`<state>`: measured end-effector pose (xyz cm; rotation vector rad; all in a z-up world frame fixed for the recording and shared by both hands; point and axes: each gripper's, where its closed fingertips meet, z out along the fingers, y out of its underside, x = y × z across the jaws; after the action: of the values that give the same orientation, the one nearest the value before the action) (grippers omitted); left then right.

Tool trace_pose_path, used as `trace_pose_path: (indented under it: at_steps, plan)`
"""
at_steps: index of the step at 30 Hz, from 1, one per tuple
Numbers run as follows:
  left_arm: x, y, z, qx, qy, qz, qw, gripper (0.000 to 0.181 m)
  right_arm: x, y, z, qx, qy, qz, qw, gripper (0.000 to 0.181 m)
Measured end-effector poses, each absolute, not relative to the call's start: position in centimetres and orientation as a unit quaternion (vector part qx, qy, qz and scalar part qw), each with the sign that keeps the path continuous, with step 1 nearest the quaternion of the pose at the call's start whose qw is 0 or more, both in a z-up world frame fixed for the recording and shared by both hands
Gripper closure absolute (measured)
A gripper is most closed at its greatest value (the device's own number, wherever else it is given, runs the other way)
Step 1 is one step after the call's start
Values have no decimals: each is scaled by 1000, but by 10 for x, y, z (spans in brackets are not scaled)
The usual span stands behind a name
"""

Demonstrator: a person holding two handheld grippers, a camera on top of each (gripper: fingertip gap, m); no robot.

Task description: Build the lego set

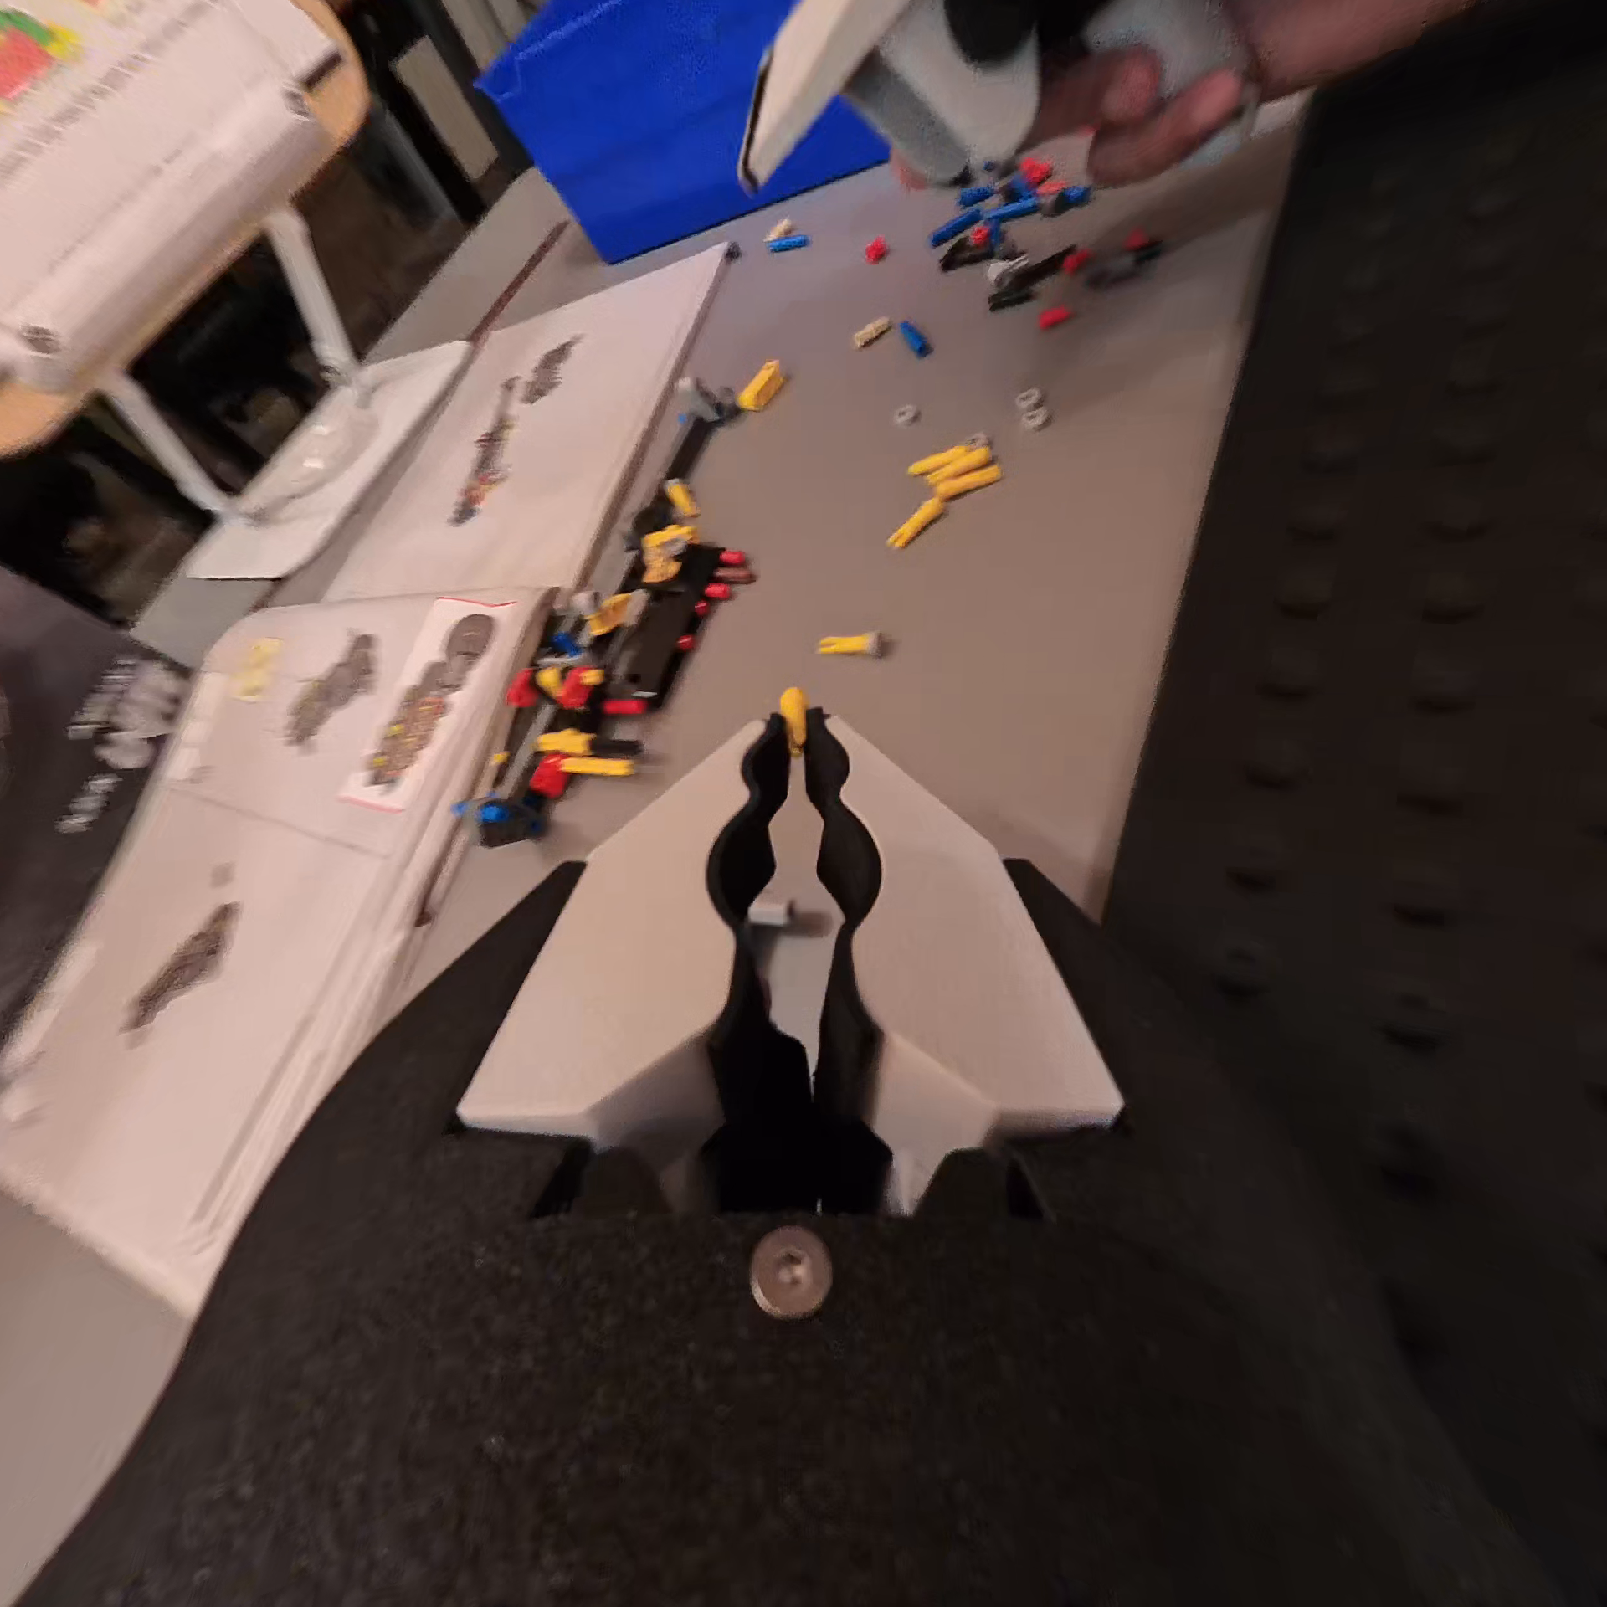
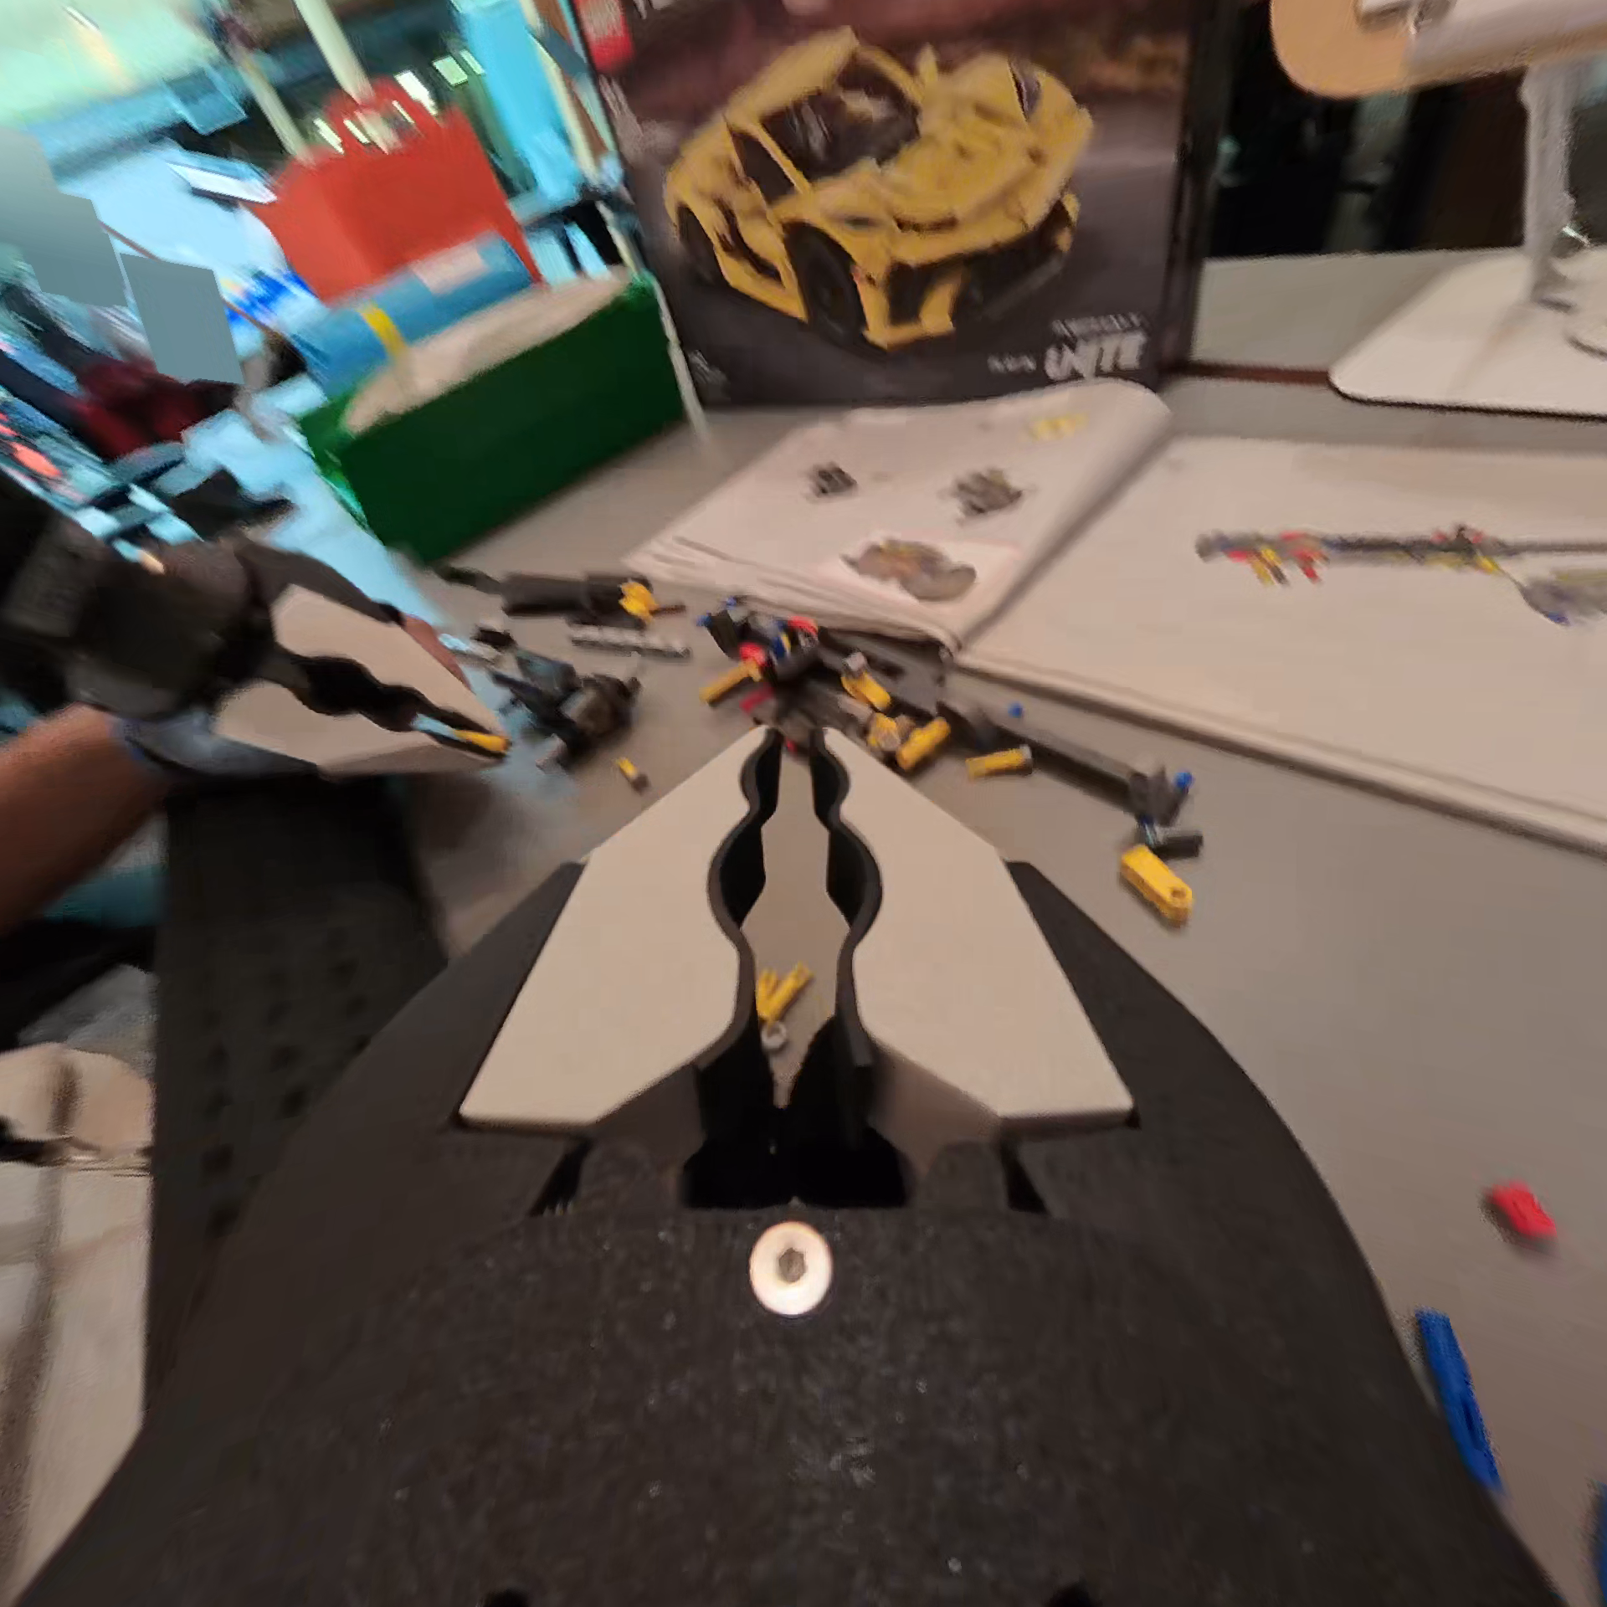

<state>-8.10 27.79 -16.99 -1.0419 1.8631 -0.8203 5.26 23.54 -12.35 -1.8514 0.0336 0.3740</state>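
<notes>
The left gripper (image 1: pixel 792 722) pinches a yellow pin (image 1: pixel 793 711) at frame centre. The right gripper (image 2: pixel 793 743) hangs with jaws slightly apart, empty, above the chassis (image 2: pixel 835 678) by the booklet (image 2: pixel 913 522).

I seem to be at a work table (image 2: pixel 1304 1000) in a busy workshop or lab rather than a home. Behind it stand plastic storage bins, a blue one (image 1: pixel 661 113) and a green one (image 2: pixel 513 426), cluttered shelving (image 2: pixel 104 417), and a white stand base (image 2: pixel 1478 348). An open instruction booklet (image 2: pixel 913 513) and a kit box (image 2: pixel 913 200) lie among loose parts.
</notes>
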Motion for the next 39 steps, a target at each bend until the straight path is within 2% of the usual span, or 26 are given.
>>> trace_pose_path:
  at_steps: [5, 8, 14, 20, 23, 28, 34, 39]
  plan:
    - [-73, 258, -194, -450, 789, -308, 284, 179, 37, 240, -148, -842, -13, 66, 536, 169]
    - [-63, 255, -201, -454, 796, -287, 278, 178, 42, 254, -162, -864, -13, 31, 502, 170]
    - [-60, 244, -214, -462, 806, -272, 251, 178, 48, 295, -184, -889, -5, 87, 449, 162]
    - [-63, 245, -213, -483, 801, -255, 247, 171, 81, 299, -186, -894, -4, 16, 447, 173]
    - [-65, 247, -213, -511, 786, -266, 223, 153, 98, 292, -195, -911, 16, 13, 412, 166]
    - [-67, 242, -205, -520, 775, -295, 206, 150, 93, 296, -211, -923, -1, 7, 384, 154]
    - [-67, 250, -183, -540, 750, -336, 184, 147, 94, 304, -213, -920, -3, -5, 393, 159]
    - [-60, 291, -175, -535, 765, -285, 216, 147, 90, 294, -210, -919, -19, 1, 394, 159]
